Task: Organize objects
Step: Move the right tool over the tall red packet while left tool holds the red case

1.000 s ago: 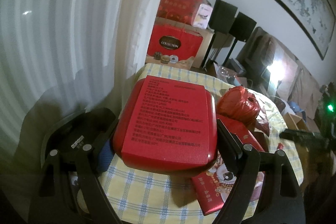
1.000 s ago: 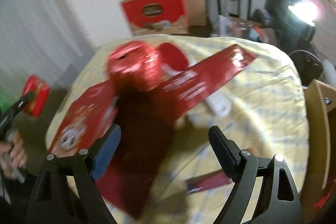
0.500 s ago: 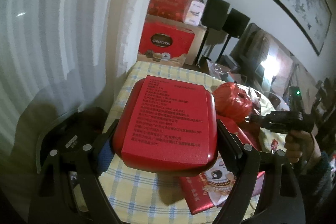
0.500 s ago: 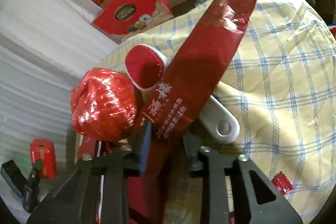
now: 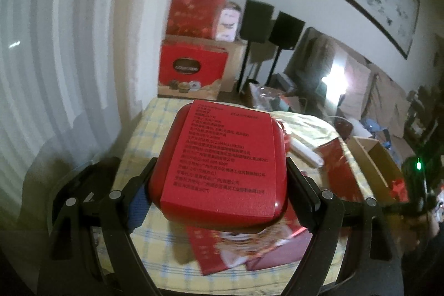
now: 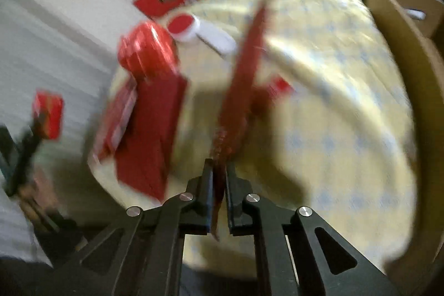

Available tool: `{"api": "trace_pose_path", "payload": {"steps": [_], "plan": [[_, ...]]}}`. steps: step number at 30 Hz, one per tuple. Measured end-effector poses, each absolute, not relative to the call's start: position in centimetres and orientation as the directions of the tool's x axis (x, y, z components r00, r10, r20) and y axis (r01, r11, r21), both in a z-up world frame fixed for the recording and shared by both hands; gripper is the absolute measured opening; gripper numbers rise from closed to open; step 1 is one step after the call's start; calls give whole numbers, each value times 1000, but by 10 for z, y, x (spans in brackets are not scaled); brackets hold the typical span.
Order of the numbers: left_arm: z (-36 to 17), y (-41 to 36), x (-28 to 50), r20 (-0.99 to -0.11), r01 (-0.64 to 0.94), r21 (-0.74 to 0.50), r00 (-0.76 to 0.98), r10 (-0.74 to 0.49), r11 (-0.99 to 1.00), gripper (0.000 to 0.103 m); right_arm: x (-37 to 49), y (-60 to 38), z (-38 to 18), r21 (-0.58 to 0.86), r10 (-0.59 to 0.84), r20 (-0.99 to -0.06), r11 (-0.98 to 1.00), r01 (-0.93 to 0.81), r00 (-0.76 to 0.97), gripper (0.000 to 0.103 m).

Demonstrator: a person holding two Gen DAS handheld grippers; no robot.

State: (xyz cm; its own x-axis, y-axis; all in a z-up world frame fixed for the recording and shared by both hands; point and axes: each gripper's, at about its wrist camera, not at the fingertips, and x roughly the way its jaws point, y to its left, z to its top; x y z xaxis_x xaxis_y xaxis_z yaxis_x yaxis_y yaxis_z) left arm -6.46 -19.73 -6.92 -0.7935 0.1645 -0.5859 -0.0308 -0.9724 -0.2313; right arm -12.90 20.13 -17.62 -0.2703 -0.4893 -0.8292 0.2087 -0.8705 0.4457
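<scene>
Red household items are spread over a round table [image 6: 347, 107] covered by a yellow checked cloth. A flat red box with black printed text [image 5: 222, 160] is gripped on both sides by the left gripper [image 5: 219, 185], whose jaws are spread wide around it, above the table's near edge. A long red foil pouch [image 6: 241, 90] is pinched at its near end by the right gripper [image 6: 219, 199]; its jaws have just been closing and are now narrowed onto the pouch, which is seen edge-on over the cloth. Left of the pouch, a crumpled red bag [image 6: 147, 52] is seen resting at the far end of a red illustrated packet [image 6: 147, 135], and a white lint brush with a red pad [image 6: 199, 29] is seen lying on the cloth just beside the bag. A cardboard box [image 6: 402, 27] is seen beside the table's right side. The right view is blurred.
</scene>
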Motion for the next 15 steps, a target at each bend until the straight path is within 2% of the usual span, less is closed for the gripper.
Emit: {"api": "trace_pose_path", "payload": {"steps": [3, 5, 7, 9, 11, 15], "plan": [[-61, -178, -63, -579, -71, -221, -793, 190, -973, 83, -101, 219, -170, 368, -412, -861, -909, 195, -297, 20], [-56, -165, -61, -578, -82, -203, -795, 187, -976, 83, -92, 234, -164, 363, -406, -854, -913, 185, -327, 41], [-52, -157, -62, -576, -91, -206, -794, 196, -974, 83, -87, 251, -156, 359, -392, -834, -920, 158, -388, 56], [-49, -152, -62, -577, -98, -209, -791, 204, -973, 83, -94, 250, -149, 308, -330, -833, -943, 124, -444, 64], [-48, -147, -64, -580, -102, -200, -789, 201, -974, 83, -99, 244, -145, 241, -269, -834, -963, 121, -481, 84], [-44, -141, -68, -593, -106, -171, -783, 188, -980, 83, -113, 199, -148, 96, -198, -816, -973, 209, -543, 88]]}}
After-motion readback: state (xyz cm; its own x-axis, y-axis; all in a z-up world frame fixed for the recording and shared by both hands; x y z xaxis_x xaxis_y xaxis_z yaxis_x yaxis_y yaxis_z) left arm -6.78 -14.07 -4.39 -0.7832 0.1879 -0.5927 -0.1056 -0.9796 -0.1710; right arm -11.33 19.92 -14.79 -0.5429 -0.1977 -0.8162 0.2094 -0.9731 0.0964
